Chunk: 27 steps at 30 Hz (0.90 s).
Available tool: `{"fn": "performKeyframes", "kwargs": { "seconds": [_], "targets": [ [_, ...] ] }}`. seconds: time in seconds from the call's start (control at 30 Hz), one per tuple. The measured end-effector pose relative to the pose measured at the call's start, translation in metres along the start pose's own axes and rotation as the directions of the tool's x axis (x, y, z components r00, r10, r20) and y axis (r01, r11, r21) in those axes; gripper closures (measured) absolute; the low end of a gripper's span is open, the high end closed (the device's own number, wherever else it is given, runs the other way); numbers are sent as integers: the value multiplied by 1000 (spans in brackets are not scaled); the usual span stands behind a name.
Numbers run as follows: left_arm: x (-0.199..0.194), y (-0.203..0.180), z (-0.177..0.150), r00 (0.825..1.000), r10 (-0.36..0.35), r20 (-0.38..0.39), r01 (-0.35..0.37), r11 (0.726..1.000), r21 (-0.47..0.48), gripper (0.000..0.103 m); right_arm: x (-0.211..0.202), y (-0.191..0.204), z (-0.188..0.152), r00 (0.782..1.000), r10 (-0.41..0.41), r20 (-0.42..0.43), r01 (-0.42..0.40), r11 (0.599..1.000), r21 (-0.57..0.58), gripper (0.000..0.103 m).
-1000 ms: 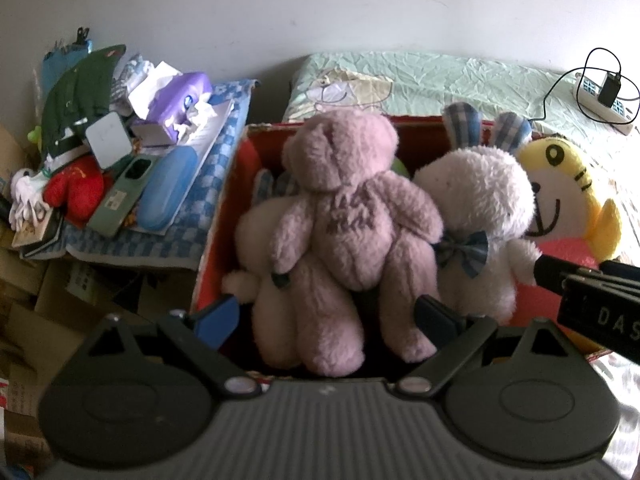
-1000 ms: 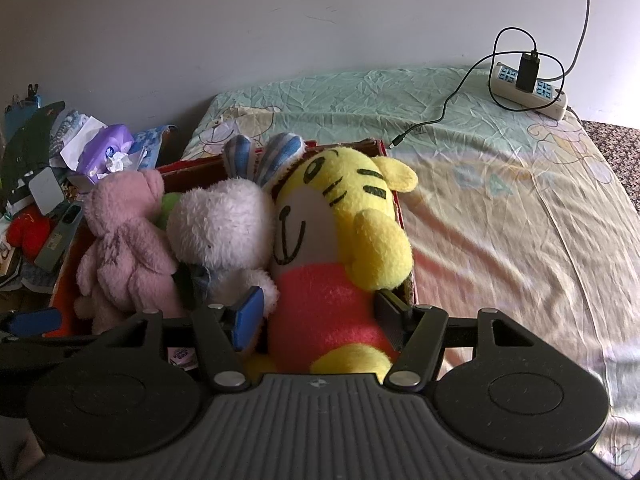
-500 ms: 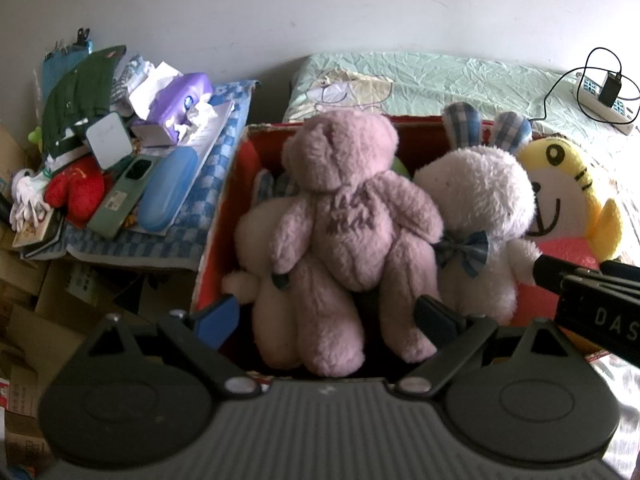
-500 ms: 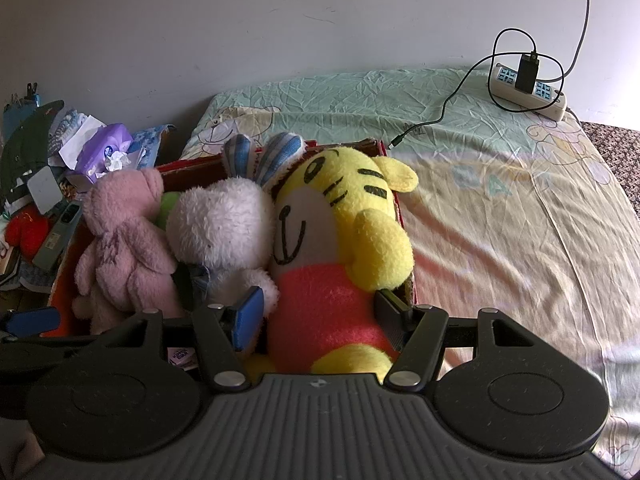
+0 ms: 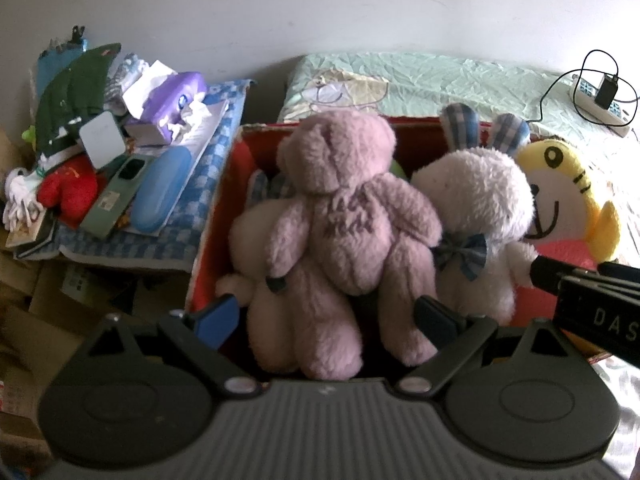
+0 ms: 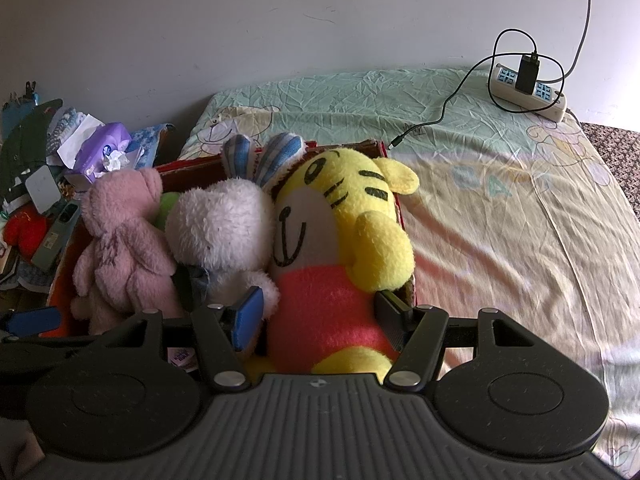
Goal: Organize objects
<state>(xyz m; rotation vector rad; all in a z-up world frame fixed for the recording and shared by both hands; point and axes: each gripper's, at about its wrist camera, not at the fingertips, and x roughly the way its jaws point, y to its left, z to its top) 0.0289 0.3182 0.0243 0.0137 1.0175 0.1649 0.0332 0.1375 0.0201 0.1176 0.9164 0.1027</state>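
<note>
A red box [image 5: 216, 208] on the bed holds several plush toys, all upright. A pink bear [image 5: 352, 208] leans on a cream toy [image 5: 252, 232] at the left. Beside it are a white rabbit [image 5: 480, 200] with checked ears and a yellow tiger [image 6: 340, 216] in a pink shirt. My left gripper [image 5: 326, 316] is open, its pads either side of the bear's legs. My right gripper [image 6: 320, 320] is open wide, with the tiger's body between its pads; whether the pads touch it is unclear. The box floor is hidden.
A cluttered pile lies left of the box: a purple tissue pack [image 5: 172, 100], a blue case [image 5: 160, 192], a remote [image 5: 116, 196], a red plush [image 5: 68, 192]. Cardboard boxes [image 5: 36, 304] lie below it. A power strip [image 6: 528, 92] with a cable lies on the green bedsheet [image 6: 500, 200].
</note>
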Motion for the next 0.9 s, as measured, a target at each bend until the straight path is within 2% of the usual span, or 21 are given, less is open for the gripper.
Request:
{"fn": "performKeyframes", "kwargs": {
  "seconds": [0.57, 0.9],
  "targets": [
    [3, 8, -5, 997, -77, 23, 77, 997, -22, 10, -2, 3, -1, 1000, -22, 8, 22, 1000, -20, 38],
    [2, 11, -7, 997, -75, 33, 76, 997, -25, 11, -6, 5, -4, 1000, -21, 20, 22, 1000, -17, 38]
  ]
}}
